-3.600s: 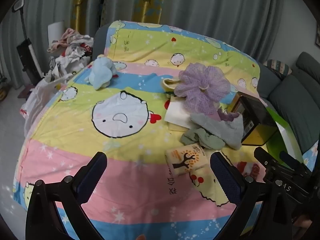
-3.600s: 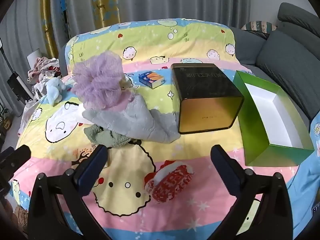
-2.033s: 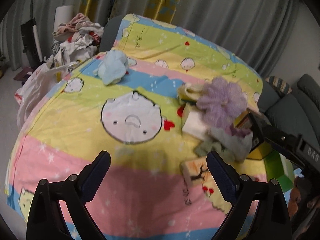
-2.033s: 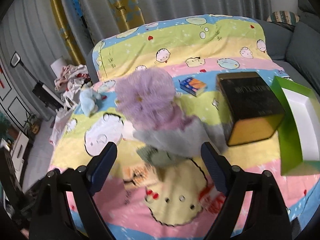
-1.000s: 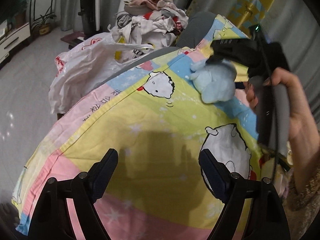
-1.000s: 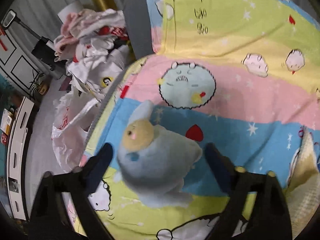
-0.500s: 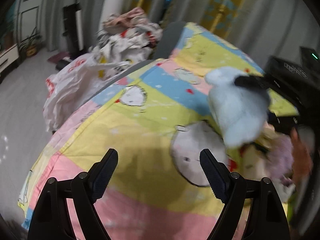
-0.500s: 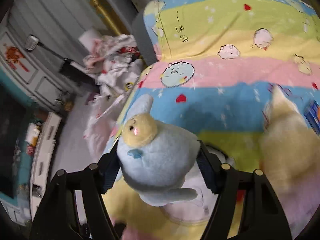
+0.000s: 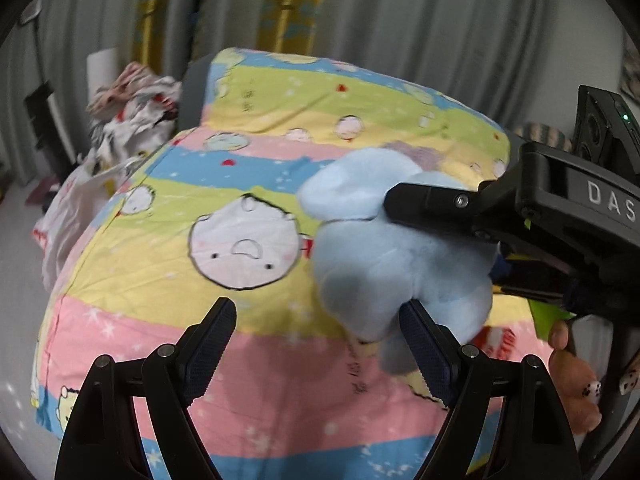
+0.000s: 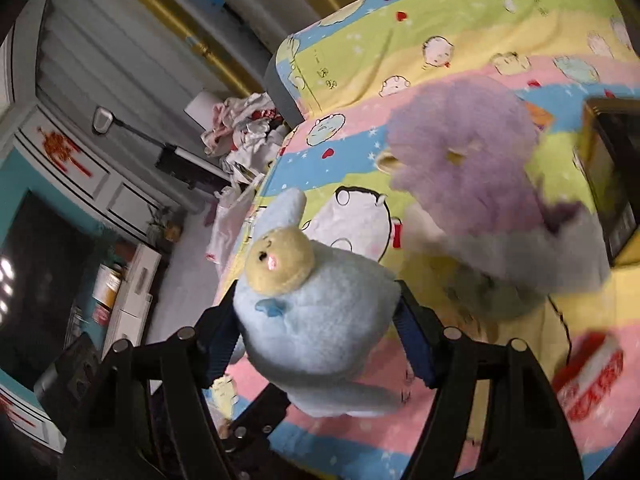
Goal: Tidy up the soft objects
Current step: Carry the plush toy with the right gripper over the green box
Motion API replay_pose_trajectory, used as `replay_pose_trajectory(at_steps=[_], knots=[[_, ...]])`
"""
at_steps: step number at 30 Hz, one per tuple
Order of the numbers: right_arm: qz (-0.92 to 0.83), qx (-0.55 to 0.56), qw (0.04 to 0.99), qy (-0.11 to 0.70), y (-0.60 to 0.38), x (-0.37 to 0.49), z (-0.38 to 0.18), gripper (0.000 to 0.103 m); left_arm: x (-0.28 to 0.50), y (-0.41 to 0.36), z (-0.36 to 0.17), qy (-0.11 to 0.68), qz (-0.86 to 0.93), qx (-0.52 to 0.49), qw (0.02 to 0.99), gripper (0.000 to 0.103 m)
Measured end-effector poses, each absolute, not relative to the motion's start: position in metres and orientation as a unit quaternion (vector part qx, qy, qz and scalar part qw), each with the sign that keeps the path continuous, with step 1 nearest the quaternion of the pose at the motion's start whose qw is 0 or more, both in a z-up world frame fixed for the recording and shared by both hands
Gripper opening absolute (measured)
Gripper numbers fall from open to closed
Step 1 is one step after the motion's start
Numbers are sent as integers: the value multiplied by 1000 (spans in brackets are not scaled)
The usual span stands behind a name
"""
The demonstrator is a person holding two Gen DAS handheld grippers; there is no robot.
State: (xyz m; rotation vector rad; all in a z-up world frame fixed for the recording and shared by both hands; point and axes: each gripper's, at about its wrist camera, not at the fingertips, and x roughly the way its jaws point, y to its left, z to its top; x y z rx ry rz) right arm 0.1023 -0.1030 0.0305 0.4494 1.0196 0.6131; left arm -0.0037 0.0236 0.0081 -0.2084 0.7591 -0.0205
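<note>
A light blue plush toy [image 10: 316, 320] with a yellow face is clamped between the pads of my right gripper [image 10: 320, 332], lifted above the cartoon-print blanket [image 10: 352, 152]. In the left wrist view the same blue plush toy [image 9: 392, 248] hangs in the air at centre right, with the right gripper's black finger pressed into its top. My left gripper [image 9: 316, 340] stands open with nothing between its fingers, just left of and below the toy. A purple mesh bath pouf [image 10: 464, 148] lies on grey cloths [image 10: 560, 256] on the blanket beyond.
A black and gold box [image 10: 612, 184] stands at the right edge. A red and white packet [image 10: 592, 376] lies near the front. A pile of clothes [image 9: 128, 108] and a white plastic bag [image 9: 76, 208] sit at the blanket's left side. Grey curtains hang behind.
My right gripper closed on the blue plush, lifted it off the blanket and carried it right, toward the purple pouf. The left gripper swung right as well, bringing the blanket's middle back into view.
</note>
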Motion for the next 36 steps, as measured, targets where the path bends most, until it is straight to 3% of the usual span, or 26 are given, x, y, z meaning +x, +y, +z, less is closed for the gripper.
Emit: replay_pose_trajectory(at_steps=[8, 10, 15, 36], knots=[[265, 245, 823, 438, -155, 76, 44, 70, -12, -28, 25, 357, -64, -63, 930, 72], [260, 253, 828, 427, -168, 72, 49, 70, -11, -40, 29, 353, -84, -60, 930, 63], [234, 272, 845, 397, -209, 61, 56, 70, -7, -77, 39, 340, -125, -33, 932, 54], [8, 395, 881, 261, -411, 33, 61, 71, 69, -274, 51, 317, -346, 58, 881, 52]])
